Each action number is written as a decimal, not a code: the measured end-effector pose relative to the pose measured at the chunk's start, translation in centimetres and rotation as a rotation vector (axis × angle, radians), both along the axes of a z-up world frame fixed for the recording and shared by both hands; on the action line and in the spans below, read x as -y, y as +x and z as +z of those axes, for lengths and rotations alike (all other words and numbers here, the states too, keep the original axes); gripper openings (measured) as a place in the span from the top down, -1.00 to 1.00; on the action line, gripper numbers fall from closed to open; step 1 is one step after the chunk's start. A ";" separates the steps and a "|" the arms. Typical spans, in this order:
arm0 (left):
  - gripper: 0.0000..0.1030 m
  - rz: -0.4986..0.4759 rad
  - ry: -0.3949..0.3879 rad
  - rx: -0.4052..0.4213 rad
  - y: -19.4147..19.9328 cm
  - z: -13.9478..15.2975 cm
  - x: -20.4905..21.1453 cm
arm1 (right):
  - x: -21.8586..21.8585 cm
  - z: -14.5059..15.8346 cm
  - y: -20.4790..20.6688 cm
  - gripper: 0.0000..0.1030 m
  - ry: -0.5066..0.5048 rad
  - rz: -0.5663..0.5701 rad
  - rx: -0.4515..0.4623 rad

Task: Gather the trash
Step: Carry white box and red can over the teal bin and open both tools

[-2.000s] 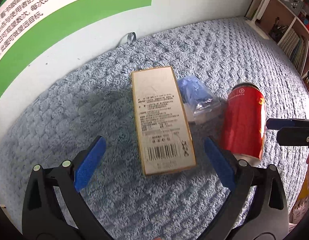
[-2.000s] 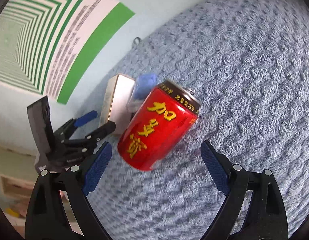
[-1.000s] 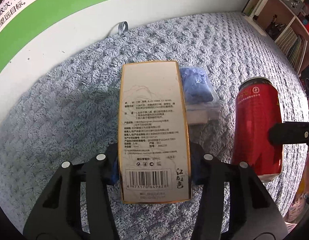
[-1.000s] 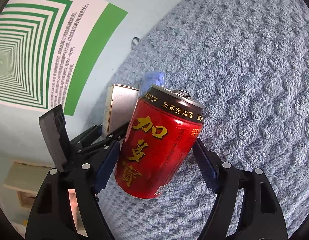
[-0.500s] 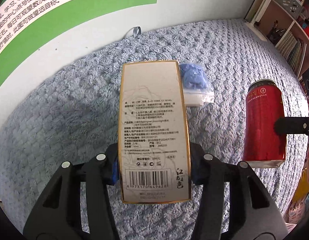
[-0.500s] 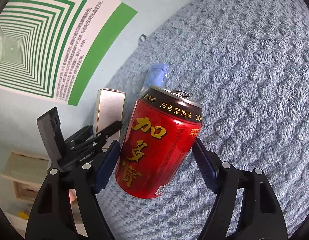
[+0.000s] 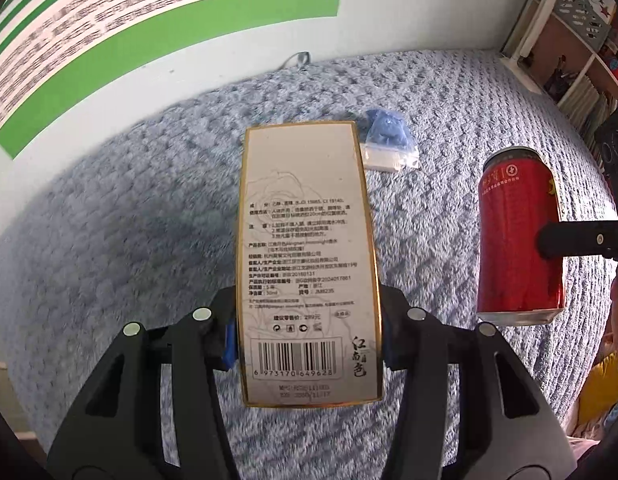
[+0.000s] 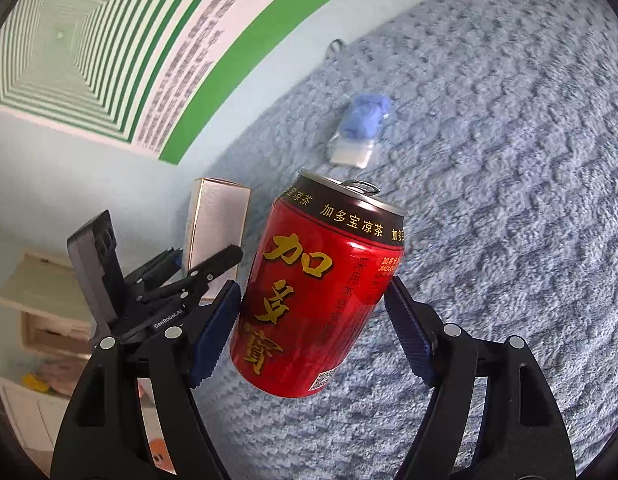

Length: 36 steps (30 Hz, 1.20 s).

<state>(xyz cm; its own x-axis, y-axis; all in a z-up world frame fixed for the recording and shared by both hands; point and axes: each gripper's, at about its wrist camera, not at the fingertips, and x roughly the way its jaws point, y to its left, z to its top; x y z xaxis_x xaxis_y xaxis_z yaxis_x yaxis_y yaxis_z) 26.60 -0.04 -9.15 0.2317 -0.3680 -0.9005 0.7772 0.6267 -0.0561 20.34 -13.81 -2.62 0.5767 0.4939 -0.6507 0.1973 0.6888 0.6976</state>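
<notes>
My left gripper is shut on a beige gold-edged carton and holds it above the blue fleece blanket. My right gripper is shut on a red drink can, also lifted off the blanket; the can shows in the left wrist view to the right of the carton. A small clear bag with blue stuff inside lies on the blanket beyond both; it also shows in the right wrist view. The carton and left gripper appear left of the can.
A white wall with a green-striped poster borders the blanket at the back. A shelf unit with books stands at the far right. A pale cabinet sits below left in the right wrist view.
Both grippers closed on their objects about a second ago and have since lifted them. The carton and can now sit higher and farther from the bag, which stays on the blanket.
</notes>
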 end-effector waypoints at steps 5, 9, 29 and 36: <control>0.08 0.100 0.012 0.016 -2.3 0.8 -3.0 | -1.7 0.3 0.3 -0.44 -0.005 0.126 0.007; 0.08 0.215 0.010 0.031 -5.3 1.7 -5.7 | -3.3 0.8 0.1 -0.44 -0.023 0.249 0.011; 0.08 0.857 0.027 0.024 -28.7 1.8 -22.3 | -19.1 1.2 -8.3 -0.44 -0.067 0.914 0.032; 0.08 1.048 0.021 0.001 -37.4 1.0 -28.8 | -27.3 0.9 -13.6 -0.44 -0.079 1.089 0.028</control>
